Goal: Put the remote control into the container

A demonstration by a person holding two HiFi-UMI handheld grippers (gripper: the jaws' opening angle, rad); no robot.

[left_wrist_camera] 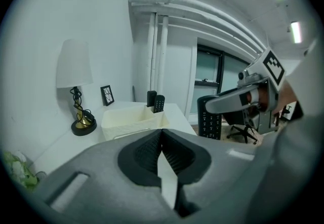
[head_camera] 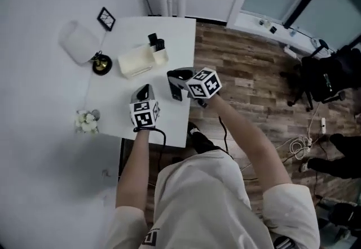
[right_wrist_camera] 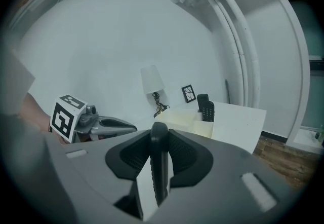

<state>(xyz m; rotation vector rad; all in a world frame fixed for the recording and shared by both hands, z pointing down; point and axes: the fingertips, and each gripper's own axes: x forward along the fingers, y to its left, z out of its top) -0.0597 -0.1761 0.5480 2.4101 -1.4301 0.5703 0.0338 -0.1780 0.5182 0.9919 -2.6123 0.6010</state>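
The remote control point(right_wrist_camera: 158, 167) stands upright, clenched between the fingers of my right gripper point(right_wrist_camera: 159, 139). Ahead of those fingers, apart, the cream container point(right_wrist_camera: 185, 121) sits on the white surface point(right_wrist_camera: 243, 121), two more remotes point(right_wrist_camera: 205, 108) standing in its small end compartment. My left gripper point(left_wrist_camera: 162, 139) has its fingers pressed together, grasping nothing.

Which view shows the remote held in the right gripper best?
The left gripper view: the remote faces it upright, buttons visible, held by the right gripper. The right gripper view shows only its thin edge clamped between the jaws. The head view shows just a small dark shape.
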